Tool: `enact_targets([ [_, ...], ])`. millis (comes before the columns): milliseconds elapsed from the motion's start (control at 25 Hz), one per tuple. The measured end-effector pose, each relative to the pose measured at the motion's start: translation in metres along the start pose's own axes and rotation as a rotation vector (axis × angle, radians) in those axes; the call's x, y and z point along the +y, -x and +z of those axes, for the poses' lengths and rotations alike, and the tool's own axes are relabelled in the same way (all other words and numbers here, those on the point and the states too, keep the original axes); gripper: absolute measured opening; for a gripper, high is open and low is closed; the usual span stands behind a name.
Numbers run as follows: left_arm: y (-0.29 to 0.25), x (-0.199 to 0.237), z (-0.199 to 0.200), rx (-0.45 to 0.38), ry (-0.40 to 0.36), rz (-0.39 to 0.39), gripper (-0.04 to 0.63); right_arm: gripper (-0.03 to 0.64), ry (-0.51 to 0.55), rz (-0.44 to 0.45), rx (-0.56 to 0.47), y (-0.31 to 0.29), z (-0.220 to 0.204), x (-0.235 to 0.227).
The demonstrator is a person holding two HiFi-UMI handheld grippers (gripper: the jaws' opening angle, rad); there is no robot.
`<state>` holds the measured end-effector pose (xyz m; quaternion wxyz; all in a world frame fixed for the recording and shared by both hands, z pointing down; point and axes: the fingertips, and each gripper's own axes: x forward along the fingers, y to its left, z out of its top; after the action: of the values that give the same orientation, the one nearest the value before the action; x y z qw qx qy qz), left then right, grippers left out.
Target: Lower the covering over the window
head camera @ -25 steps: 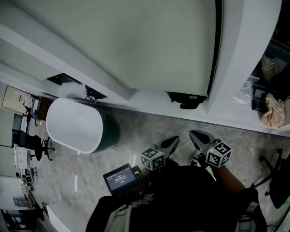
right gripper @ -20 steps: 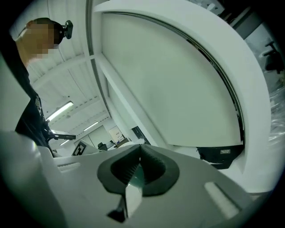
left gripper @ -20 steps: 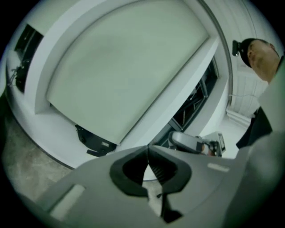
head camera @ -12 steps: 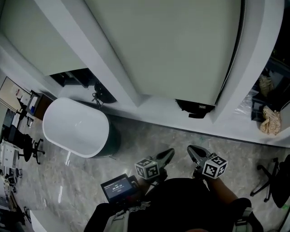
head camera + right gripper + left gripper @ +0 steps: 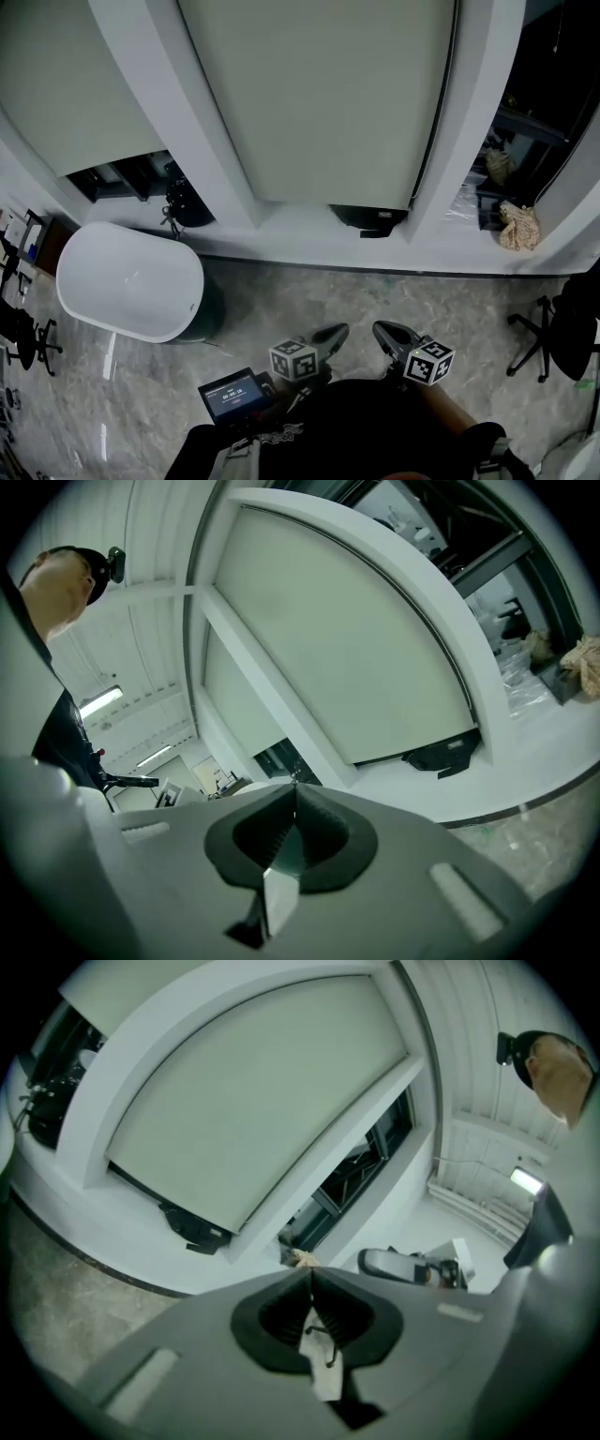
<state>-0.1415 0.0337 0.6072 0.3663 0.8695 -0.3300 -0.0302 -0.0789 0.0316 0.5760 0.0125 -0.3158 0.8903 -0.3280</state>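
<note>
The pale roller blind [image 5: 319,94] covers the middle window, and its bottom edge hangs just above the white sill [image 5: 291,230]. A black fitting [image 5: 367,217] sits on the sill below it. A thin dark cord [image 5: 439,112] runs down the blind's right side. My left gripper [image 5: 334,331] and right gripper [image 5: 381,328] are held close to my body, well short of the window, both shut and empty. The left gripper view shows the blind [image 5: 253,1101] beyond the shut left gripper [image 5: 310,1270]. In the right gripper view the blind [image 5: 347,639] lies beyond the shut right gripper [image 5: 294,786].
A white bathtub [image 5: 127,281] stands on the marble floor at the left. A second blind [image 5: 66,94] covers the left window; the right window [image 5: 553,84] is dark and uncovered. A crumpled cloth [image 5: 518,228] lies on the right sill. An office chair [image 5: 544,337] stands at the right.
The view has swung: the bathtub has slid left and the dark right window has come into sight. Both grippers sit a little lower in the picture, still shut. The blind's edge looks unchanged.
</note>
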Motion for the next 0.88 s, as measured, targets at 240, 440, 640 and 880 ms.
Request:
enact_targets([
  [240, 0.000, -0.030, -0.020, 0.027, -0.038, -0.007, 0.003, 0.006, 0.044, -0.010, -0.022, 0.035, -0.004, 0.010],
  [440, -0.001, -0.074, -0.049, 0.047, -0.041, 0.005, 0.003, 0.006, 0.027, 0.004, -0.017, 0.083, -0.018, 0.020],
  [640, 0.001, -0.119, -0.099, 0.061, -0.038, 0.031, 0.003, 0.006, -0.015, 0.027, -0.021, 0.138, -0.042, 0.024],
  [880, 0.016, -0.149, -0.151, 0.104, -0.027, 0.080, 0.003, 0.006, -0.072, 0.066, -0.004, 0.176, -0.078, 0.033],
])
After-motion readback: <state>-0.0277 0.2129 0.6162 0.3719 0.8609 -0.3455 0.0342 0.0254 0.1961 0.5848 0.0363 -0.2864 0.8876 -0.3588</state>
